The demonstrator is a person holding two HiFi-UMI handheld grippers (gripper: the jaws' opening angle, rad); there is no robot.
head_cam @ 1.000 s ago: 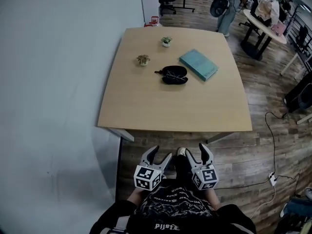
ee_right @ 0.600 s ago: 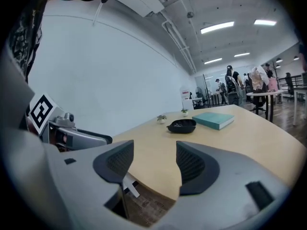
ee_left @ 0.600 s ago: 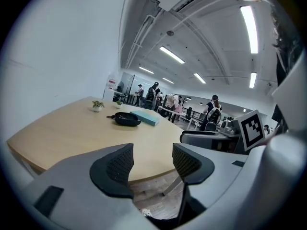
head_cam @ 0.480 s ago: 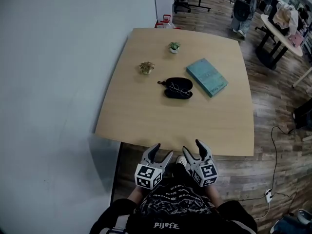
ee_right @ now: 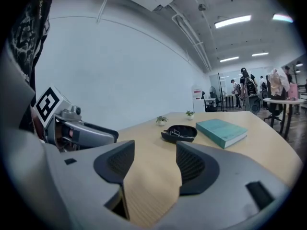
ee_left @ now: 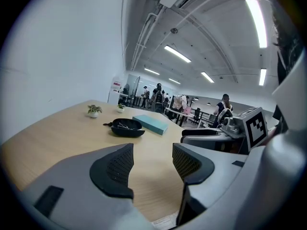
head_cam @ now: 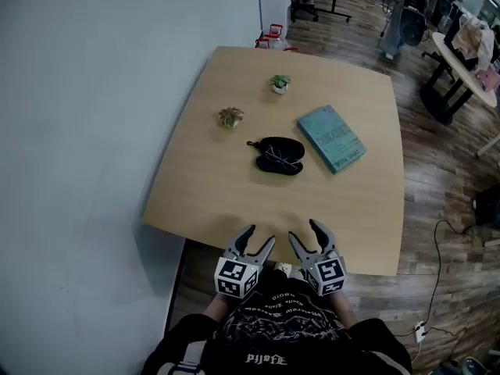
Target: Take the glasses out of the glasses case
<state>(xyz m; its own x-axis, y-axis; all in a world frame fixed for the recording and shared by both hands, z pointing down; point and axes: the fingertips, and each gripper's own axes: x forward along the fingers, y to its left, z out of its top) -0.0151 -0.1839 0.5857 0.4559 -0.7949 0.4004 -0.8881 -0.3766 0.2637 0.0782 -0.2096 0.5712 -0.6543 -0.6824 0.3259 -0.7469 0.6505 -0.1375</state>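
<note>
A black glasses case (head_cam: 277, 155) lies open in the middle of the wooden table (head_cam: 211, 201), with thin-framed glasses inside it. The case also shows ahead in the left gripper view (ee_left: 125, 127) and in the right gripper view (ee_right: 179, 133). My left gripper (head_cam: 258, 239) and right gripper (head_cam: 304, 233) hover side by side at the table's near edge, well short of the case. Both stand open with nothing between their jaws. In the left gripper view (ee_left: 152, 163) and the right gripper view (ee_right: 155, 161) the pads frame bare tabletop.
A teal book (head_cam: 331, 137) lies just right of the case. Two small potted plants (head_cam: 230, 117) (head_cam: 280, 83) stand behind it. A pale wall runs along the table's left side. People, chairs and other tables fill the room at the back right.
Both grippers have come forward from over the floor to the table's near edge. The table and case now sit closer in the head view.
</note>
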